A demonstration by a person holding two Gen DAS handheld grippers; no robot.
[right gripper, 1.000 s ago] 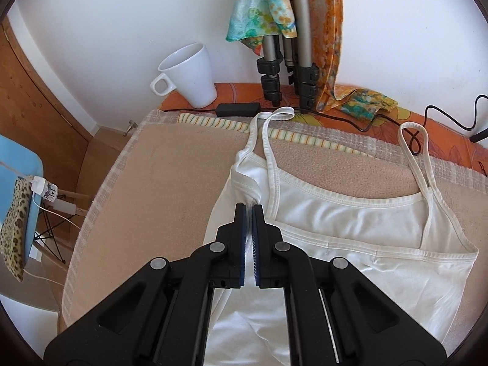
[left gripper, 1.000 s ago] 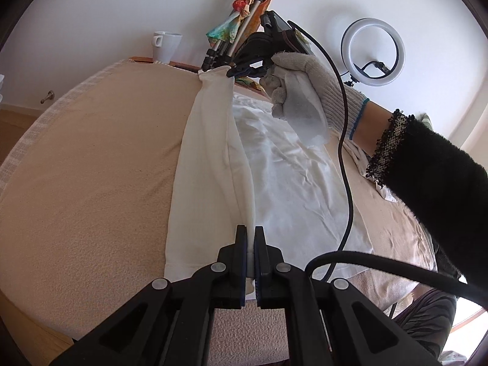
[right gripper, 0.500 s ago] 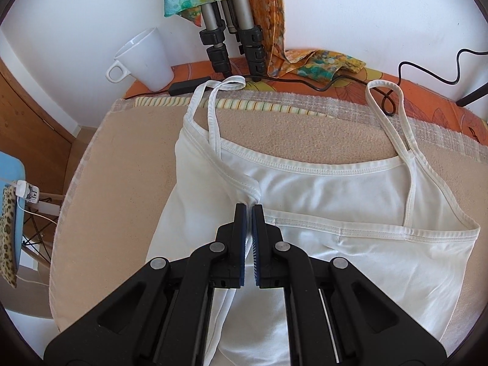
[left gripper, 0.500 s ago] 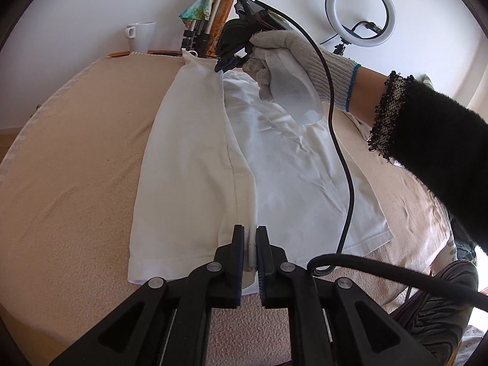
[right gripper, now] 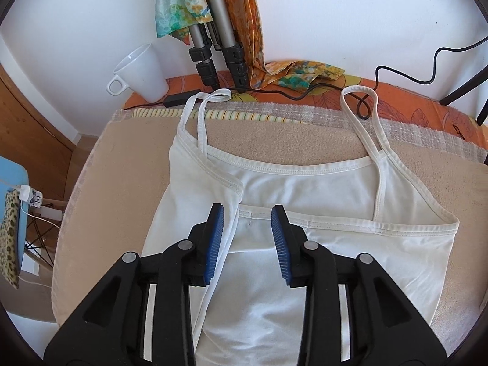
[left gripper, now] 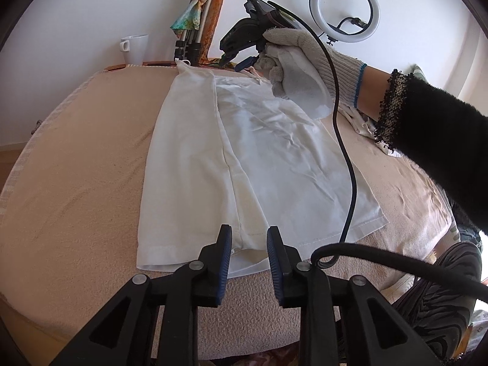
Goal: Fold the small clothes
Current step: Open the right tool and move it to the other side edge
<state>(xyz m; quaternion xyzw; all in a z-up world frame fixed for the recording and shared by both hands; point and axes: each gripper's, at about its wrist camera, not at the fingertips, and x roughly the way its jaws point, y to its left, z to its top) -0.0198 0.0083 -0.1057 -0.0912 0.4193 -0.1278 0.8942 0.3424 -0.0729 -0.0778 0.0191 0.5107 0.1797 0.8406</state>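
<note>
A white camisole (left gripper: 274, 152) lies flat on a beige towel (left gripper: 76, 167) with its left side folded over the middle as a long flap (left gripper: 189, 152). My left gripper (left gripper: 249, 231) hovers at the bottom hem. Its jaws are opening, and the flap's corner lies loose between them. My right gripper (right gripper: 247, 210) is at the top of the camisole (right gripper: 305, 183), near the armhole. Its jaws are opening too, with the folded edge beside the left pad, unpinched. Both straps (right gripper: 360, 91) reach toward the table's far edge. A gloved hand (left gripper: 299, 61) holds the right gripper (left gripper: 236, 62).
A white mug (right gripper: 141, 74), tripod legs (right gripper: 219, 45) draped with a coloured scarf (right gripper: 180, 0) and a black cable stand along the far edge by the wall. A ring light (left gripper: 344, 9) stands at the back right. A black cable (left gripper: 344, 152) hangs over the camisole's right side.
Both grippers were shut on the camisole's left edge and carried it toward the middle. The flap now lies flat and both pairs of jaws have parted from the cloth.
</note>
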